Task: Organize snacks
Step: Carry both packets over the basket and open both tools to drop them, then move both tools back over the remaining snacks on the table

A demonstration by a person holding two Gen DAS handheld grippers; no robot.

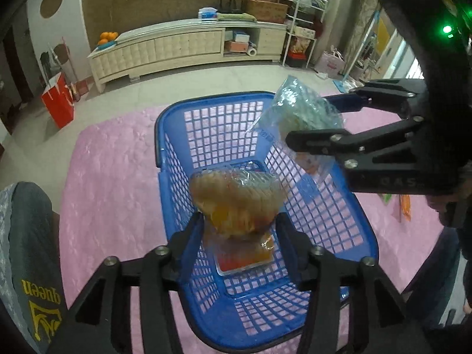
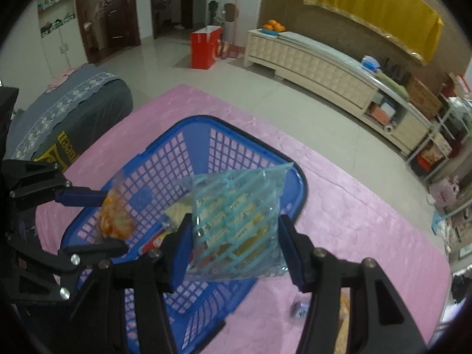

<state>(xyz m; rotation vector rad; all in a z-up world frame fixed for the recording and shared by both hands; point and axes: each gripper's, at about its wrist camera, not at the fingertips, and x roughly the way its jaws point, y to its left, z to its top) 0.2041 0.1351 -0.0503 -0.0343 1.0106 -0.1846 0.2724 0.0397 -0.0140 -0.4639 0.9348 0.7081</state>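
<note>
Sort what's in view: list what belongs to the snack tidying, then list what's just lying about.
Belongs to the job:
blue basket
orange snack bag
blue-striped snack bag
packet in the basket
left tongs
right tongs

Just lying about:
red bag
oranges
yellow cloth
grey cushion

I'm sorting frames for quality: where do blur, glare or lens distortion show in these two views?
Left wrist view: the orange snack bag over the blue basket is motion-smeared, and the cabinet bows from the fisheye. Right wrist view: the teal-striped bag is fairly sharp, the orange bag blurred, the corners vignetted black.
</note>
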